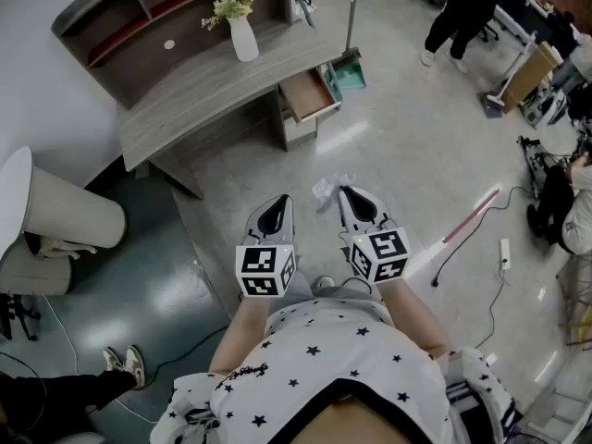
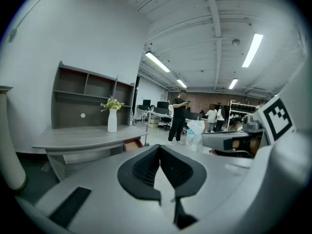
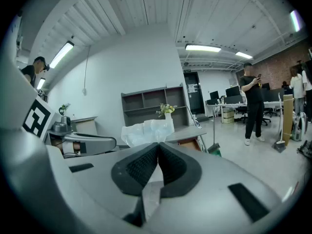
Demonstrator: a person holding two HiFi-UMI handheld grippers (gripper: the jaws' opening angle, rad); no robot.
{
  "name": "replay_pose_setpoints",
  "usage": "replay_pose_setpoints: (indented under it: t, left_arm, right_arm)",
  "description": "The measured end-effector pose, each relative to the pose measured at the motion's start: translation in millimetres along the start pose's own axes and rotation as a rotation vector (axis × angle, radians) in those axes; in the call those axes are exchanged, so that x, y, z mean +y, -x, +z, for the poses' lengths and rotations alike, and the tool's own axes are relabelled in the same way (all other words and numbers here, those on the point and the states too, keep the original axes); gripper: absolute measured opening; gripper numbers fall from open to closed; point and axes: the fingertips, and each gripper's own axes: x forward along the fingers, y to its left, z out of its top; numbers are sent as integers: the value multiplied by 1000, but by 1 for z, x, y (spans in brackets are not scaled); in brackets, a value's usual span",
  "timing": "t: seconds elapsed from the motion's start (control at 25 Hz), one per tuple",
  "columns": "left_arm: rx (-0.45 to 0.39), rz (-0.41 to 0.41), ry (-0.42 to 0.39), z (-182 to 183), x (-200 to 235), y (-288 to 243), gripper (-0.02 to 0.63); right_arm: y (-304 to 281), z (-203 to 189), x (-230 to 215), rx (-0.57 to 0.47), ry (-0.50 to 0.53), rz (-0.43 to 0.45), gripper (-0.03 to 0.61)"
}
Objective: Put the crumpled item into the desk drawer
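1. Left gripper (image 1: 276, 203) (image 2: 159, 149): near centre, over the grey floor (image 1: 407, 155). I read its jaws as pressed together with nothing between them.
2. Right gripper (image 1: 343, 192) (image 3: 157, 146): just right of the left gripper, at about the same level. Its jaws are clenched on entry 3.
3. Crumpled white translucent plastic item (image 1: 326, 191) (image 3: 146, 132): pinched at the right gripper's tips and bulging out beyond them. It is above the floor and well apart from the desk.
4. Long grey wooden desk (image 1: 213, 86): far left, with a grey shelf unit (image 1: 157, 17) along its far edge.
5. Desk drawer with a reddish-brown inside (image 1: 308, 95): at the desk's right end, pulled out and open. I also see it in the right gripper view, past the crumpled item.
6. White vase with yellow flowers (image 1: 243, 37): upright on the desk top, near the shelf unit.
7. Green dustpan with a long handle (image 1: 349, 70): on the floor just right of the drawer.
8. Red and white rod (image 1: 472, 215): flat on the floor, right of both grippers.
9. Person in black clothes (image 1: 462, 7): standing far right.
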Motion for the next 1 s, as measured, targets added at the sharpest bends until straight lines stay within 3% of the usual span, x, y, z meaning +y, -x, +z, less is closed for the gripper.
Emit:
replay_pose_setpoints:
  t: [1.0]
  left_arm:
    - [7, -3, 35, -18, -24, -3, 12]
  right_arm:
    - [17, -9, -4, -9, -12, 28, -2]
